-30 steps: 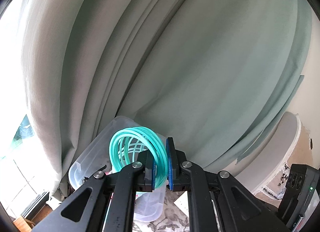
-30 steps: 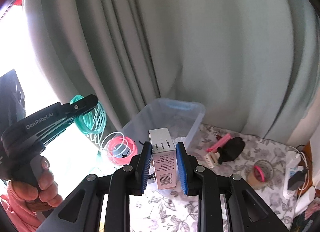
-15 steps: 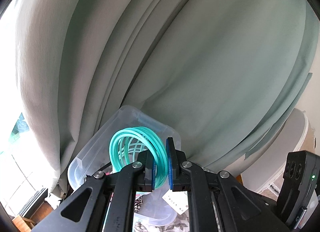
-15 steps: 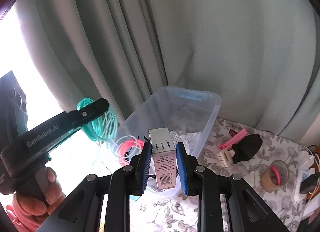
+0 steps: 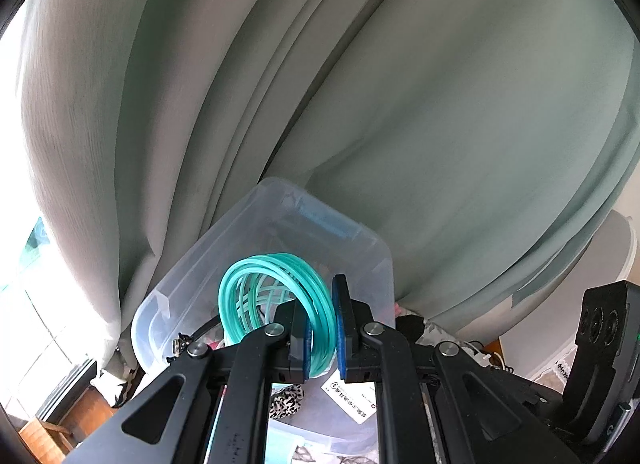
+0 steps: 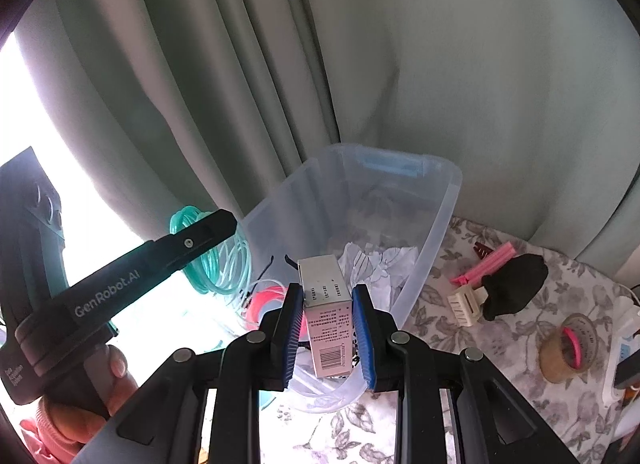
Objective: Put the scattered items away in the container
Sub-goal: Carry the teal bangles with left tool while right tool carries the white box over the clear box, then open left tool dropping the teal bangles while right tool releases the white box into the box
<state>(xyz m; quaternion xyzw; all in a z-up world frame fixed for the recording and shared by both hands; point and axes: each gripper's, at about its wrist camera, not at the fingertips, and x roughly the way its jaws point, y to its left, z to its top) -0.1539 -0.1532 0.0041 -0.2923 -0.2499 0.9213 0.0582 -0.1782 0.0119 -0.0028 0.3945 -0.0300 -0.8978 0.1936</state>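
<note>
My left gripper (image 5: 320,306) is shut on a coil of teal tubing (image 5: 276,296), held over the near end of the clear plastic bin (image 5: 276,199). In the right wrist view the same teal coil (image 6: 224,264) hangs from the left gripper (image 6: 212,225) beside the clear bin (image 6: 444,215). My right gripper (image 6: 326,306) is shut on a small pinkish carton with a barcode (image 6: 326,312), over the bin's near edge. Inside the bin lie a pink coil (image 6: 264,300) and white crumpled material (image 6: 380,264).
Pale green curtains (image 6: 400,63) hang close behind the bin. On the floral cloth (image 6: 440,304) to the right lie a pink clip (image 6: 488,260), a black lump (image 6: 512,284), a cream plug (image 6: 466,304) and a tape roll (image 6: 568,348). A person's hand (image 6: 96,376) grips the left tool.
Both grippers have sunk and come nearer the bin, which looks larger and higher in both views. The teal coil and the carton stay gripped.
</note>
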